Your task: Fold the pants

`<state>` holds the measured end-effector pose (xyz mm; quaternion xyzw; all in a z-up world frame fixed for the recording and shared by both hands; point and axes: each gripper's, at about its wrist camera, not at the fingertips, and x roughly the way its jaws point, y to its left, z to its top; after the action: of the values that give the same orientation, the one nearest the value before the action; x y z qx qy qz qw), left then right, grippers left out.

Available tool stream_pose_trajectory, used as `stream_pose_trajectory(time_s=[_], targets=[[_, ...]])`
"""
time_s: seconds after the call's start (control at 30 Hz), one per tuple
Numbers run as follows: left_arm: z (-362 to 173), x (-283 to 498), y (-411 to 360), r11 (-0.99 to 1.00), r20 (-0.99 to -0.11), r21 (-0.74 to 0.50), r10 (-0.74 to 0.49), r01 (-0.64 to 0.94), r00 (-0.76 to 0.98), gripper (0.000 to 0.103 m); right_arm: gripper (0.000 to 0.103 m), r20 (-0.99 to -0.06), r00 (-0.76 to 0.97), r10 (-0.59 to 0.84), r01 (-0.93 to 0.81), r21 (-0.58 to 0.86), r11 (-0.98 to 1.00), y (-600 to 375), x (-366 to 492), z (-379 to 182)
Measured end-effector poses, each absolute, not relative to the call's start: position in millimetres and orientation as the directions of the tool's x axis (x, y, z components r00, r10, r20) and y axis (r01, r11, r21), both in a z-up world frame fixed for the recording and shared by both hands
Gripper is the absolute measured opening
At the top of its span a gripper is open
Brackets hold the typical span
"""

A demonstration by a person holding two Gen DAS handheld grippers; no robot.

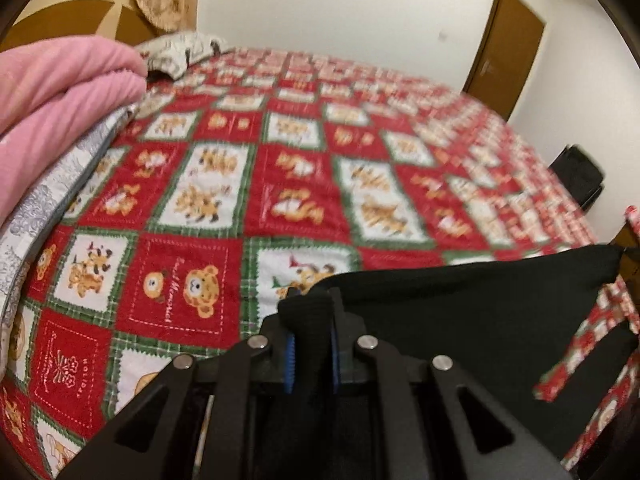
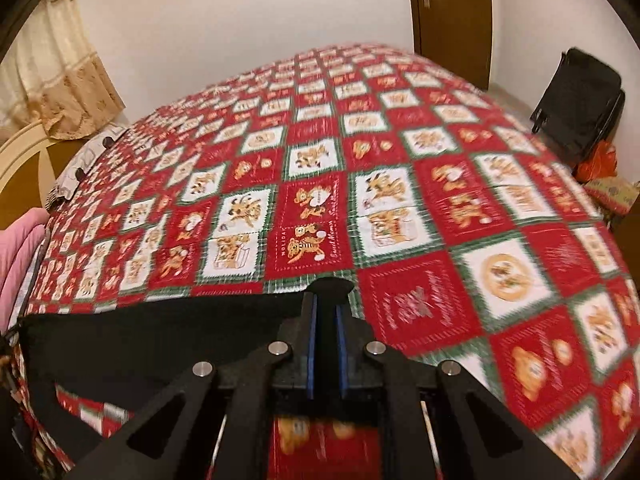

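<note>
The black pants (image 1: 460,300) are held stretched above the patterned bedspread (image 1: 224,184), pinched at one end by the left gripper (image 1: 311,308) and at the other by the right gripper (image 2: 326,300). Their lower part is hidden behind both grippers, and much is blurred.

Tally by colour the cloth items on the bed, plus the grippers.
Black: 1, pants
Pink: 1, blanket
Red checked: 1, bedspread
Grippers: 2, left gripper, right gripper, both clamped on the pants
Total: 5

Both wrist views close above the bedspread (image 1: 224,200), angled down, facing the far wall (image 2: 240,20).
</note>
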<state>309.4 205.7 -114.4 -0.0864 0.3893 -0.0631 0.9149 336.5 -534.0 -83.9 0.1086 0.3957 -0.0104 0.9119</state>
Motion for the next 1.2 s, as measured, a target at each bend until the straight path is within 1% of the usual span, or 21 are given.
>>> stream_pose_trajectory(time_s=[0.23,0.37,0.63,0.7,0.77,0.8,0.83,0.87,0.9,0.97,1.03,1.1,1.17,1.2], targets=[[-98.3,255.9,211.2,0.943,-0.58,-0.307,-0.295,0.131,0.759,0.013,0.008,-0.658,0.749,0.078,0.083,0.211,0.974,-531.6,246.8,-64.6],[-106.6,215.8,218.2,0.916,-0.524,-0.355,-0.359,0.186,0.772,0.013,0.008,-0.646,0.758,0.091,0.088,0.24,0.967,-534.2,196.7,-74.5],[-153.8,156.4,228.7,0.894,-0.525,-0.395,-0.41,0.214,0.746,0.013,0.008,-0.691,0.718,0.085,0.174,0.296,0.939,-547.9,127.9,-141.3],[-162.6,149.3,228.9,0.891,-0.537,-0.397,-0.419,0.219,0.732,0.013,0.008,-0.694,0.712,0.109,0.178,0.328,0.928,-552.3,116.1,-153.2],[-169.1,140.9,227.0,0.902,-0.551,-0.37,-0.406,0.223,0.729,0.015,0.012,-0.686,0.715,0.137,0.173,0.364,0.915,-556.2,106.8,-157.5],[-170.9,138.0,225.6,0.908,-0.556,-0.356,-0.396,0.222,0.731,0.021,0.023,-0.685,0.717,0.126,0.192,0.368,0.91,-557.5,100.6,-155.7],[-171.1,136.8,225.3,0.915,-0.561,-0.341,-0.383,0.216,0.734,0.023,0.043,-0.691,0.714,0.116,0.208,0.366,0.907,-558.2,97.0,-153.0],[-169.9,135.0,225.4,0.922,-0.562,-0.323,-0.367,0.211,0.741,0.025,0.05,-0.697,0.71,0.102,0.22,0.357,0.908,-557.3,93.9,-150.9],[-168.2,133.6,225.1,0.926,-0.559,-0.309,-0.362,0.217,0.746,0.025,0.052,-0.701,0.711,0.057,0.244,0.322,0.915,-554.7,87.3,-143.2],[-169.3,130.0,224.7,0.935,-0.565,-0.275,-0.345,0.224,0.75,0.026,0.052,-0.694,0.72,0.016,0.245,0.277,0.929,-547.4,79.9,-129.4],[-169.2,127.6,223.3,0.946,-0.578,-0.239,-0.321,0.22,0.751,0.033,0.052,-0.674,0.738,-0.017,0.222,0.219,0.95,-529.4,68.9,-105.3],[-168.0,122.1,224.0,0.958,-0.588,-0.191,-0.286,0.214,0.756,0.05,0.052,-0.658,0.753,-0.003,0.177,0.198,0.964,-510.7,62.2,-87.0],[-164.9,113.3,231.2,0.966,-0.582,-0.161,-0.257,0.201,0.772,0.057,0.052,-0.652,0.758,0.026,0.104,0.16,0.982,-481.3,57.7,-67.8],[-163.8,108.1,234.9,0.97,-0.581,-0.146,-0.242,0.193,0.777,0.057,0.052,-0.662,0.748,0.044,0.049,0.121,0.991,-456.0,57.9,-59.0]])
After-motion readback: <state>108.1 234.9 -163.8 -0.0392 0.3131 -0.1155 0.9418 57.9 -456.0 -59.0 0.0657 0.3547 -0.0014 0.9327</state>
